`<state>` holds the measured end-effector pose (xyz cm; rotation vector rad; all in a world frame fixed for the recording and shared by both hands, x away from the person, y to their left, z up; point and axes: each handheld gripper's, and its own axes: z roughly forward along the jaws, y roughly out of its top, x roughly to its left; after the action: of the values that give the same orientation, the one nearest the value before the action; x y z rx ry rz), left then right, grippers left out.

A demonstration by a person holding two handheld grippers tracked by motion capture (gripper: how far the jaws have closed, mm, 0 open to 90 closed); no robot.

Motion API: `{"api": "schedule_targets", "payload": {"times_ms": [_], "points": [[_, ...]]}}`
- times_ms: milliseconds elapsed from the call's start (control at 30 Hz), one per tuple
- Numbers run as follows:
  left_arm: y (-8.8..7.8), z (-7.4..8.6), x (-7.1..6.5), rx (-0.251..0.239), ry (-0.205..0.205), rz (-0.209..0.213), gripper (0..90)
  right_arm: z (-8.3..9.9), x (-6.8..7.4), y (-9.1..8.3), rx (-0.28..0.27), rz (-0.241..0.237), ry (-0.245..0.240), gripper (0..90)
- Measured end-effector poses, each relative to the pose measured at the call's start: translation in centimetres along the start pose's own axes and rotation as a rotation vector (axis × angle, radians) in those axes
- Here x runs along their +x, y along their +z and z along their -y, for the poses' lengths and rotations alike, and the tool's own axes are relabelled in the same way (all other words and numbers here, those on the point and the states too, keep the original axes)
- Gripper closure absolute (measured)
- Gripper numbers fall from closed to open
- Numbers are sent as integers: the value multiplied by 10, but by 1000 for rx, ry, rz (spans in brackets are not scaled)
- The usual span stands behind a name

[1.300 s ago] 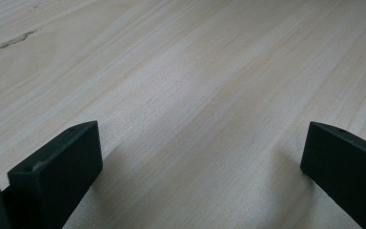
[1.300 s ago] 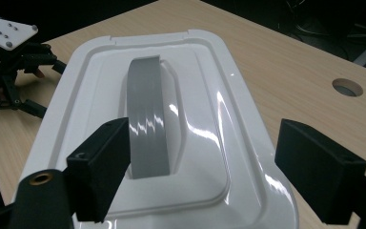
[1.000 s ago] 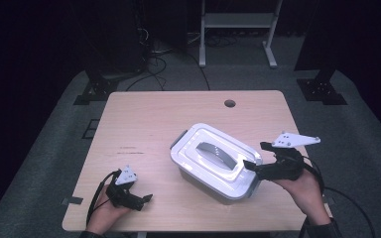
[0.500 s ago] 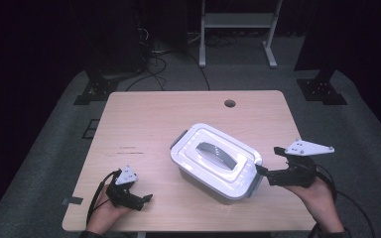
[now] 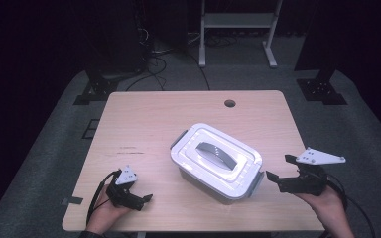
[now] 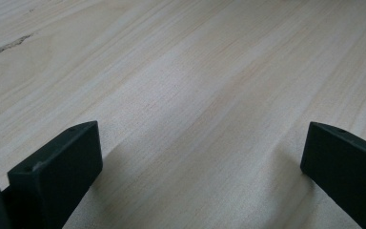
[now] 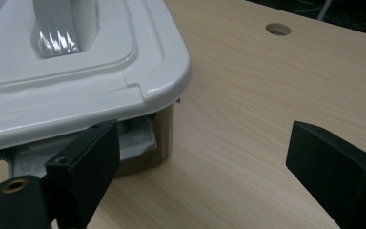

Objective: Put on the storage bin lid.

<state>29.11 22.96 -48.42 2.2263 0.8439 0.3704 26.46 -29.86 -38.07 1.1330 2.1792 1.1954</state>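
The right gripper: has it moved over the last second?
Yes. The right gripper has drawn back from the white lidded container, off its near-right corner toward the table's right edge; the container is where it was.

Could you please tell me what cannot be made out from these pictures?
- Contents of the box: hidden under its white lid, high view.
- Latch state: right gripper view, left jaw and lid rim cover it.
- Left gripper surroundings: its own view reaches just bare table.
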Motion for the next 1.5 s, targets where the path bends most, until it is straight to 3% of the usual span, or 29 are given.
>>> {"api": "schedule_targets", "payload": {"times_ms": [300,567,1067,1267,1500], "points": [[0,0,0,0,1,1,0,17,-11,-1,19,24,21,102],[0,0,0,0,1,1,0,35,-15,9,46,17,31,102],[0,0,0,-2,3,3,0,57,-19,30,94,8,-2,102],[0,0,0,-2,3,3,0,64,-20,37,78,-16,-10,99],[0,0,0,-2,4,2,0,71,-20,45,100,-20,-25,99]]}}
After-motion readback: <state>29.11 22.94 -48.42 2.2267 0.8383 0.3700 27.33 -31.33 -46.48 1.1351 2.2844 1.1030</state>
